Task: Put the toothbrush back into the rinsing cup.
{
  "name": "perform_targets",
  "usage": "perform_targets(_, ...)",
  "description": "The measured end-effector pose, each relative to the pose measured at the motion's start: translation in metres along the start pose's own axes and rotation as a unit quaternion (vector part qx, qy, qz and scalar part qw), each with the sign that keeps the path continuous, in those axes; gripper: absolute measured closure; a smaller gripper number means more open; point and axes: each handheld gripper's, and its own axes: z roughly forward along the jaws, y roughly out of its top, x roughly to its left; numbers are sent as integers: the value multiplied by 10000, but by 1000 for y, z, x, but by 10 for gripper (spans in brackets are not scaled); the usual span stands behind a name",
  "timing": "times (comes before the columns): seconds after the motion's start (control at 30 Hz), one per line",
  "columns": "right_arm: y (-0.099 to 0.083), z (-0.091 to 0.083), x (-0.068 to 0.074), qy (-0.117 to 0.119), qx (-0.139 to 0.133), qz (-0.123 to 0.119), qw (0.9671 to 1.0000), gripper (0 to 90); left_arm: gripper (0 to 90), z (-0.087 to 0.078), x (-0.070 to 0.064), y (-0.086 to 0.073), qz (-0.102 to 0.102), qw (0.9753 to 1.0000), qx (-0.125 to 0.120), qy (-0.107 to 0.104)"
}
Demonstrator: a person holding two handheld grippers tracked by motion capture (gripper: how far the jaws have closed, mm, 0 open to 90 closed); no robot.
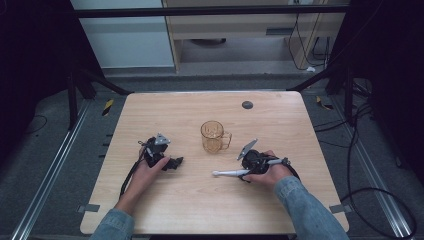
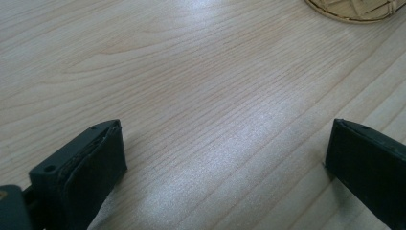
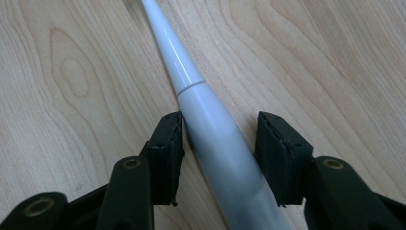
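Light wood table (image 1: pixel 165 210) w/ a dark round plug (image 1: pixel 247 105) at far edge; grey floor, black frame, cables around. Amber see-through mug (image 1: pixel 214 137) mid-table, looks empty. No writing legible. White electric toothbrush (image 3: pixel 210 134) lies flat near-right of mug; right gripper (image 3: pixel 219 143) jaws straddle its handle, not quite clamped. Left gripper (image 2: pixel 225 153) spread wide over bare wood, near-left

Both forearms wear blue denim sleeves with buttoned cuffs. The left gripper (image 1: pixel 176 162) is black, topped by a grey 3-cornered plate, with a black cable trailing back along the arm. The right gripper (image 1: pixel 243 172) is black too, with a similar grey plate. Each has 2 blocky black jaws with flat rubbery pads (image 3: pixel 168 153) and brass-coloured rivets (image 3: pixel 131 163) at the joints.
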Motion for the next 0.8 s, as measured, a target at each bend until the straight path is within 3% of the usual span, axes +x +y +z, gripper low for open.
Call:
perform_targets(0.33,-1,-2,-4,-5,-30,140,9999,597,0,0,0,0,0,10000,0,0)
perform_targets(0.8,4,-1,-4,98,147,72,9998,667,0,0,0,0,1,10000,0,-1)
